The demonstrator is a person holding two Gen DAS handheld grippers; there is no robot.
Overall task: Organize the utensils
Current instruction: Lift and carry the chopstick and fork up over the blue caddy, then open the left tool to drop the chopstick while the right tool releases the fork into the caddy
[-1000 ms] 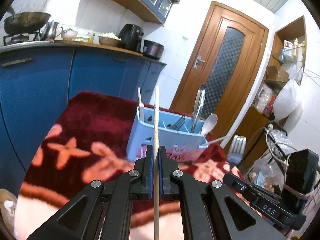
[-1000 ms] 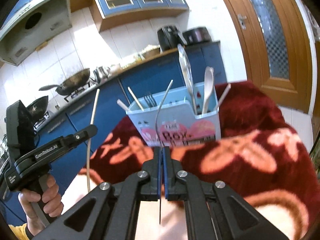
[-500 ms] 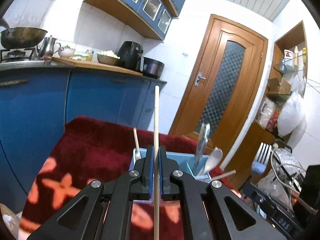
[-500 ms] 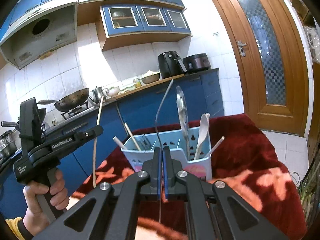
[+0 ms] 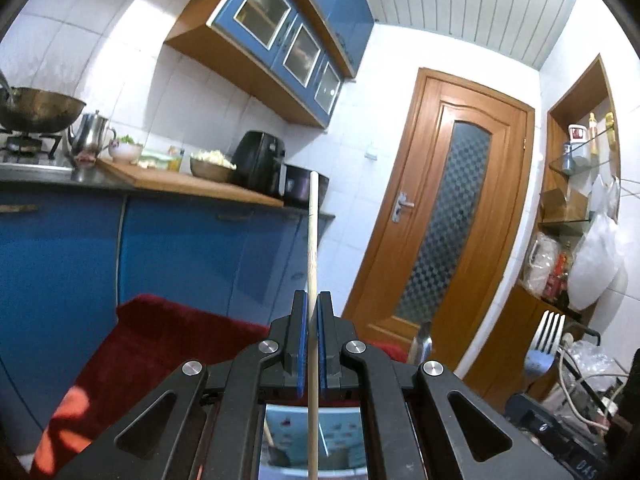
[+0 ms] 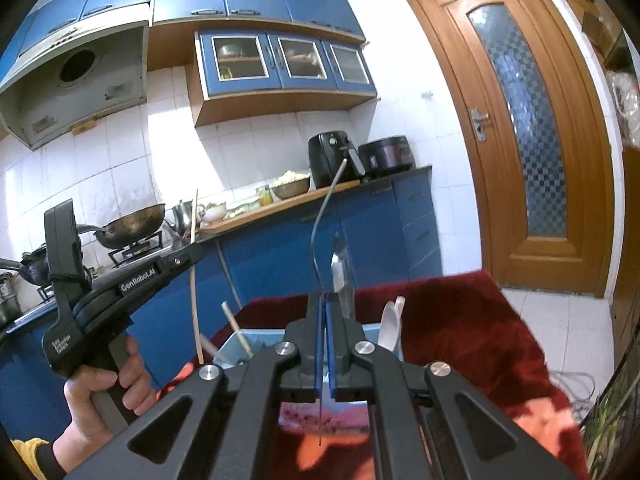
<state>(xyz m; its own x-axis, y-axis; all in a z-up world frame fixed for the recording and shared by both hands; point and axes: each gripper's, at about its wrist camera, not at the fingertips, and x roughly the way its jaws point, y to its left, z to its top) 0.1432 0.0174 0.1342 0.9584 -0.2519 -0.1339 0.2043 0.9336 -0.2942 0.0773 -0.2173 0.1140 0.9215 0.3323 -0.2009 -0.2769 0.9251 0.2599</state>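
Observation:
My left gripper [image 5: 313, 300] is shut on a wooden chopstick [image 5: 313, 240] that stands upright through its jaws. In the right wrist view, a hand holds this gripper [image 6: 195, 255] and its chopstick [image 6: 193, 304] at the left of the caddy. My right gripper [image 6: 323, 300] is shut on a metal fork [image 6: 320, 240], seen edge-on; its tines [image 5: 551, 330] show at the right of the left wrist view. The light blue utensil caddy [image 6: 240, 340] sits just below both grippers on a red flowered cloth [image 6: 460, 320]. It holds steel tongs [image 6: 342, 280], a white spoon [image 6: 391, 324] and chopsticks [image 6: 236, 326].
Blue cabinets with a worktop [image 5: 192, 188] run behind the table, with a wok [image 5: 38, 110], a kettle [image 5: 90, 136] and an air fryer [image 5: 258, 168] on it. A wooden door [image 5: 448, 232] stands to the right, beside a cluttered shelf with bags [image 5: 592, 264].
Both grippers have risen and tilted upward with their utensils still held. The caddy has slid to the bottom of both views, partly hidden under the jaws.

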